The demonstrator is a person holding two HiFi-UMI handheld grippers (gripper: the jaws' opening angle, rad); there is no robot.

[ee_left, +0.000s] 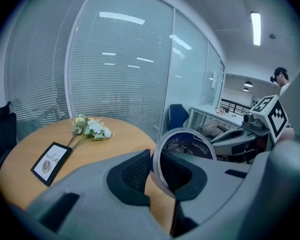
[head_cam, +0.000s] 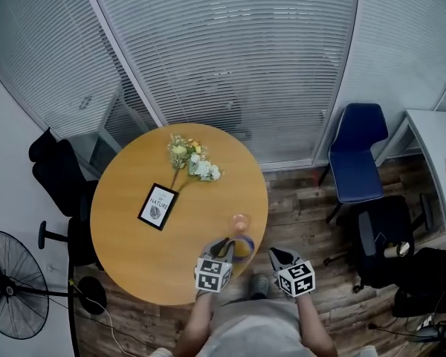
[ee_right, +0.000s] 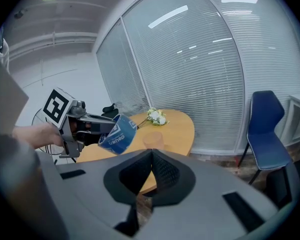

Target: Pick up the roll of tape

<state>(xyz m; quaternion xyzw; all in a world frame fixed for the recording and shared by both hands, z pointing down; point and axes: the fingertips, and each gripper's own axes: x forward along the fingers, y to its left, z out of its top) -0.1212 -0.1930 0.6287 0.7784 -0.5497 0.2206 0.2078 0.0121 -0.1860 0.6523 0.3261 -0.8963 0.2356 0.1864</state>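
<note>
1. The left tongs (ee_left: 153,158) are closed on the roll of tape (ee_left: 199,145). The ring's wall stands between the two dark pads, with one jaw outside the ring and the other reaching into its hole.
2. The roll is blue with white print. It sits at the tip of the left tongs, over the near edge of the round wooden surface (head_cam: 126,222). In the right gripper view it hangs in the air, tilted, with its hole facing down and sideways.
3. The right tongs (ee_right: 151,156) have their jaws pressed together with nothing between them. They are just to the right of the left tongs and apart from the roll.
4. The left hand has the roll, so the pickup looks done. The grip is on the thin wall only, so the roll could swing if jolted.
5. A clear cup (head_cam: 240,222) stands on the surface just beyond the roll. A bunch of flowers (head_cam: 193,160) and a framed card (head_cam: 157,206) lie farther back, well apart from it.
6. In the head view the left tongs cover much of the roll, so its height above the surface cannot be judged there. The inner pad's contact is hidden behind the ring's wall, and the print is only partly readable.
</note>
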